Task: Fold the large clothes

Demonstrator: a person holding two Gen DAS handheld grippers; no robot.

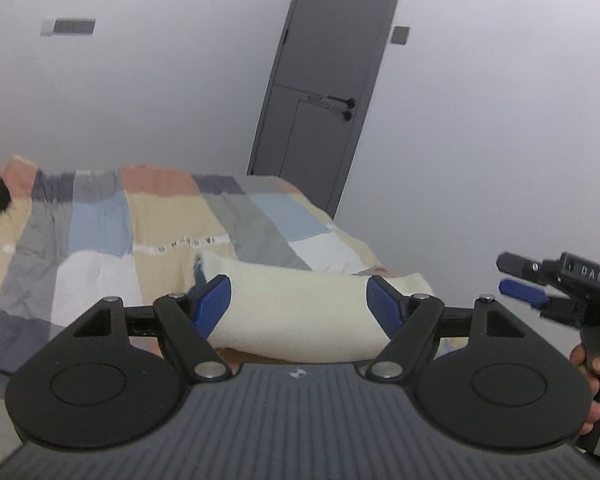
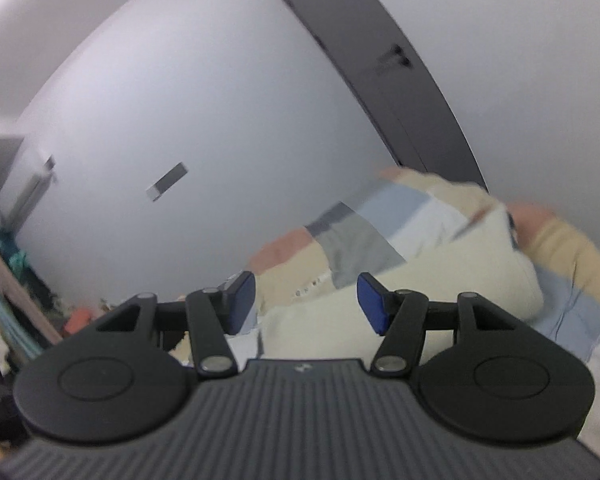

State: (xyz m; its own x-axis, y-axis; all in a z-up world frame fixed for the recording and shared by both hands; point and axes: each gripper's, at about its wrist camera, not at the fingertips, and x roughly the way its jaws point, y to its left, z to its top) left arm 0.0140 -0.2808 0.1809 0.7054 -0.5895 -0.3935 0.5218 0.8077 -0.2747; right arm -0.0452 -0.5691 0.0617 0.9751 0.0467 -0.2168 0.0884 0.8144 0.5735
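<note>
Currently, step: both grippers are hovering above the bed, apparently between folds; this is a judgement.
Garment: the cream fleecy folded garment is lying on the patchwork pastel bedspread, at its 5 o'clock corner near the grey door.
Left gripper: jaws are standing released, grasping nothing.
Right gripper: jaws are gaping too, empty; the person's hand is holding its handle at 3 o'clock.
Next: descending and pinching a garment edge.
</note>
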